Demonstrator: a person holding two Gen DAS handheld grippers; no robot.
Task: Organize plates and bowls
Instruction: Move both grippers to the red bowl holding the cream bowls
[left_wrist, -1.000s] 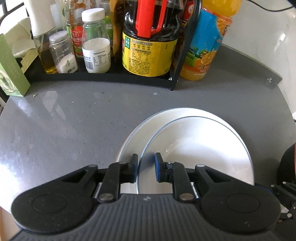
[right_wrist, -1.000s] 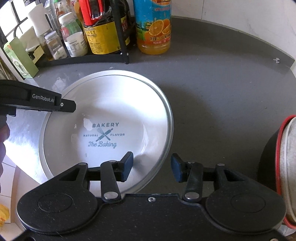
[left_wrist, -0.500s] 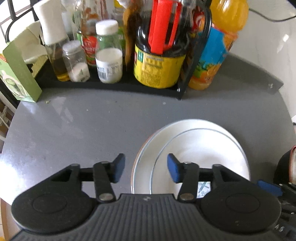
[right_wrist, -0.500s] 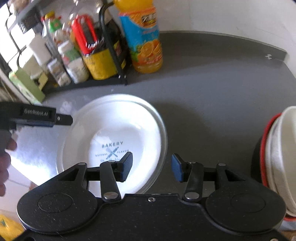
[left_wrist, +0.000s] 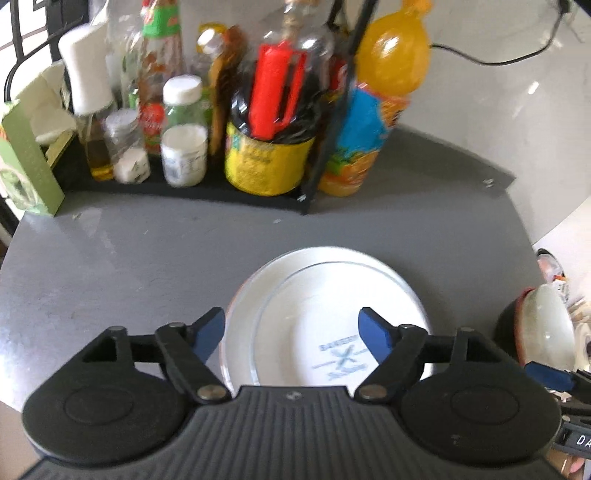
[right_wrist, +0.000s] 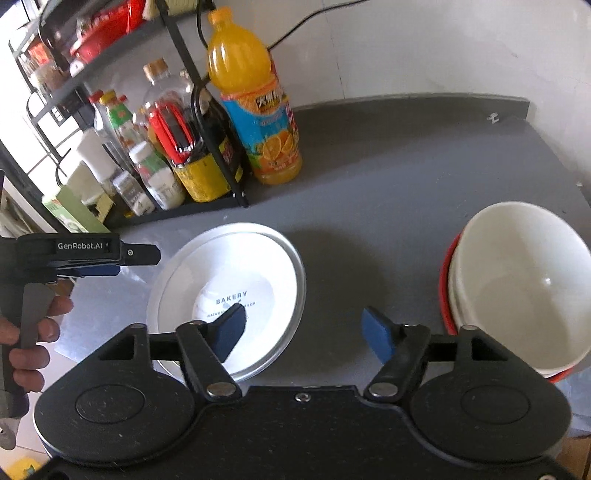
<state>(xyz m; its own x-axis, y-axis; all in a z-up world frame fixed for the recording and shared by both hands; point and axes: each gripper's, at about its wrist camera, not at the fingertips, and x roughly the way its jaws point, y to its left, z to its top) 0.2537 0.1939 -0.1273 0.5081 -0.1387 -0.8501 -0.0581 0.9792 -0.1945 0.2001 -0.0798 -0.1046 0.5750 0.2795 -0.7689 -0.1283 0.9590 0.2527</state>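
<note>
Your stacked plates sit near the counter's left front edge, released; both your left gripper and right gripper stand spread and empty above them. Next, I judge, the right gripper must take the nested bowls at the right edge. How many bowls are nested is unclear, and their red rim is partly hidden.

In the left wrist view the bottles on the rack are smeared by blur, their labels unreadable, and the gripper body hides the near rim of the stacked plates. The white bowl covers most of the red-rimmed dish beneath it, and the left hand is cut by the frame edge.
</note>
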